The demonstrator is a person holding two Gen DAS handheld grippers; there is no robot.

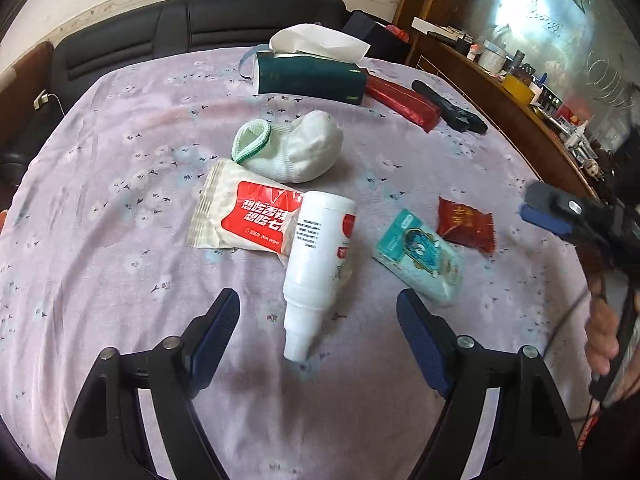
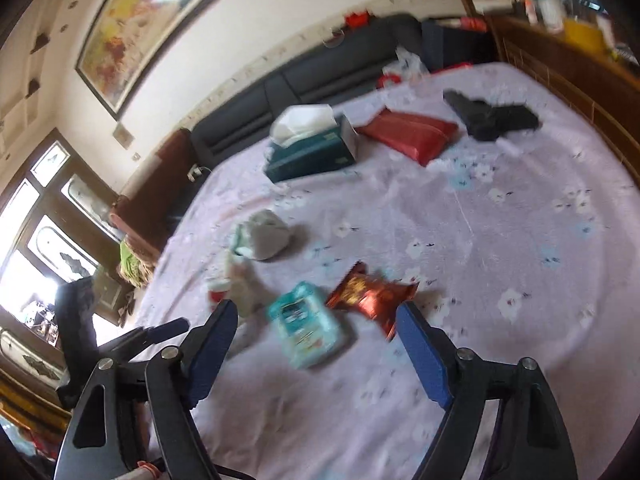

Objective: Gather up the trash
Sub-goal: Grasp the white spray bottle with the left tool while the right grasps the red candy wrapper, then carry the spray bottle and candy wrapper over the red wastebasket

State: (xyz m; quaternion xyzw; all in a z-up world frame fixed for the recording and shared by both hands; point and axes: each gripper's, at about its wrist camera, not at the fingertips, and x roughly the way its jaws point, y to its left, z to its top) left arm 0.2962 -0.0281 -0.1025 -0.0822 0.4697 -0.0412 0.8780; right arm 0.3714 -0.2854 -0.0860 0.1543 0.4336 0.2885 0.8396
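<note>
Left gripper point(image 1: 318, 320): jaws spread, empty; white bottle point(image 1: 316, 256) lies on the tabletop point(image 1: 120, 280), its nozzle end between the fingers.
Right gripper point(image 2: 318, 328): jaws wide, empty; teal tissue pack point(image 2: 306, 326) between them, red wrapper point(image 2: 370, 294) just beyond.

I see a lilac tablecloth point(image 1: 120, 208) sprinkled with small pale blossoms. Just ahead of my left fingers lies a white spray bottle point(image 1: 316, 256) with black print, over a white wet-wipe packet point(image 1: 236, 216) with a red panel. Between my right fingers: a teal tissue pack point(image 2: 306, 326); by the right finger, a red-brown snack wrapper point(image 2: 370, 292).
</note>
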